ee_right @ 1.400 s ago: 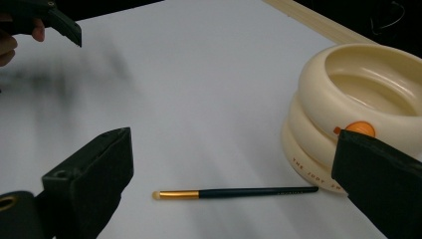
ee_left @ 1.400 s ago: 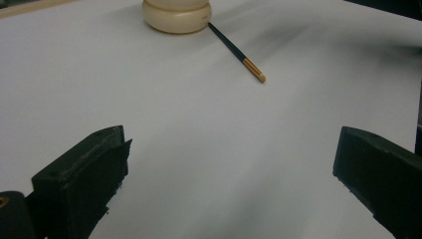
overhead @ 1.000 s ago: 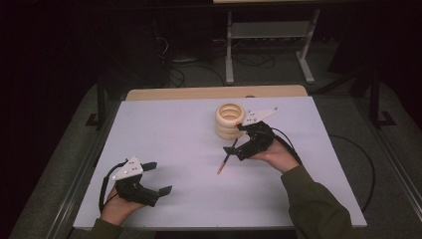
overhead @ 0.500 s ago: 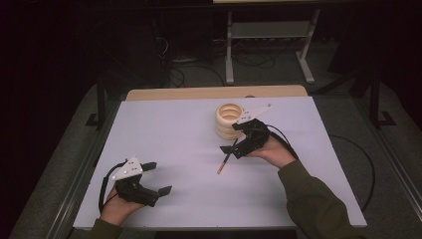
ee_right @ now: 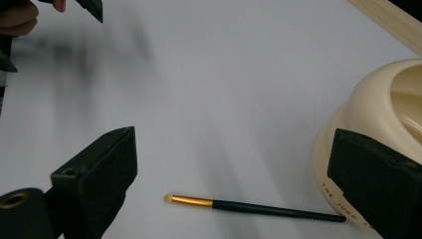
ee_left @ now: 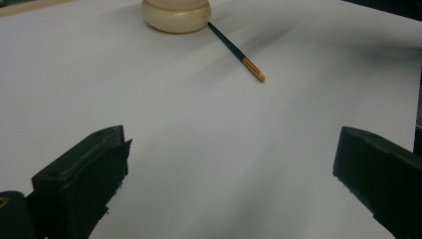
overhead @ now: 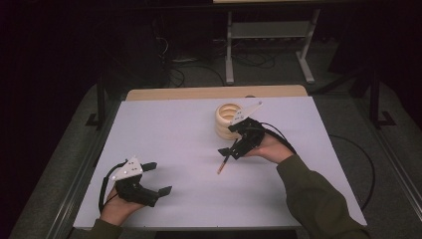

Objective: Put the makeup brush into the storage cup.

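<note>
Brush lies loose on worktop beside cream holder; right hand-held gripper over it, jaws wide, empty. Left hand-held gripper idle, open. Pickup not yet done.

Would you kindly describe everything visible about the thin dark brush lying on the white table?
The thin dark brush is a slim straight stick with a long black handle, a gold metal-looking band and a small pale tip. Tiny unreadable print runs along the handle. It lies flat on the white table, its handle end by the base of the cream stacked container, whether touching is unclear. The right gripper hovers above it, jaws open and apart from it.
</note>
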Demonstrator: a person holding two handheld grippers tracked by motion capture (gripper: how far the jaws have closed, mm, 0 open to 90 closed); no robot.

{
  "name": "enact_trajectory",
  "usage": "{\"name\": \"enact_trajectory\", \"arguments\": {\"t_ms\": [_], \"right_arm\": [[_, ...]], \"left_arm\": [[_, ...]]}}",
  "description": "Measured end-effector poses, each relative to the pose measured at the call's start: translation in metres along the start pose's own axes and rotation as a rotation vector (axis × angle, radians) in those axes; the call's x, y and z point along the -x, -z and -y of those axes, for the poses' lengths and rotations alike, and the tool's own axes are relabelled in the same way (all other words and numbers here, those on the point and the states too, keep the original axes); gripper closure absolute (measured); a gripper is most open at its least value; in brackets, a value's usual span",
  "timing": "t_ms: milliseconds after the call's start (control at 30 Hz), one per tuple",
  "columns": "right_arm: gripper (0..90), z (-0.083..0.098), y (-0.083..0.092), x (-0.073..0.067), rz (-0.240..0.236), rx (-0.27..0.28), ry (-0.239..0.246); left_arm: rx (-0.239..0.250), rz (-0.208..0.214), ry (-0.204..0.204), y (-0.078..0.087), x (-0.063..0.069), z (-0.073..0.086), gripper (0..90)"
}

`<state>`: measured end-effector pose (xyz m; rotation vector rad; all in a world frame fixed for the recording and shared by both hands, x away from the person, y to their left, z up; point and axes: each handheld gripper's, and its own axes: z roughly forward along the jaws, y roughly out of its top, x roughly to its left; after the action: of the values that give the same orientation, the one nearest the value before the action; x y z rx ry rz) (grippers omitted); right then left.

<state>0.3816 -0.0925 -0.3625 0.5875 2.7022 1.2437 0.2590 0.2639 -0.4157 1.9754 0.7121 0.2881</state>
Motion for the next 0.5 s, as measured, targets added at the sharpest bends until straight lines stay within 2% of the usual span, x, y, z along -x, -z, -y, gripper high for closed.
{"name": "enact_trajectory", "arguments": {"t_ms": [33,67,133,200,367,400,500], "right_arm": [[4.9,0.0,-0.001,-0.001,-0.007,-0.003,-0.012],[5.0,-0.001,-0.001,0.0,-0.002,-0.01,0.0],[5.0,-0.001,-0.003,0.0,-0.014,-0.019,-0.006],[5.1,-0.001,-0.006,0.002,-0.007,-0.056,0.03],[5.3,-0.003,-0.009,0.001,-0.017,-0.082,0.043],[5.4,-0.005,-0.01,0.001,-0.019,-0.097,0.07],[5.4,-0.006,-0.011,0.002,-0.022,-0.111,0.072]], "left_arm": [[0.001,0.0,0.0,0.0,0.0,0.0,0.3],[0.002,0.0,0.001,0.0,0.0,0.0,0.3],[0.002,0.0,0.001,0.0,0.0,0.0,0.3],[0.002,0.0,0.001,0.0,0.0,0.0,0.3],[0.001,0.0,0.006,0.0,0.0,0.001,0.3],[0.006,0.0,0.01,0.0,-0.001,0.001,0.3],[0.006,0.0,0.008,0.001,-0.001,0.001,0.3]]}}
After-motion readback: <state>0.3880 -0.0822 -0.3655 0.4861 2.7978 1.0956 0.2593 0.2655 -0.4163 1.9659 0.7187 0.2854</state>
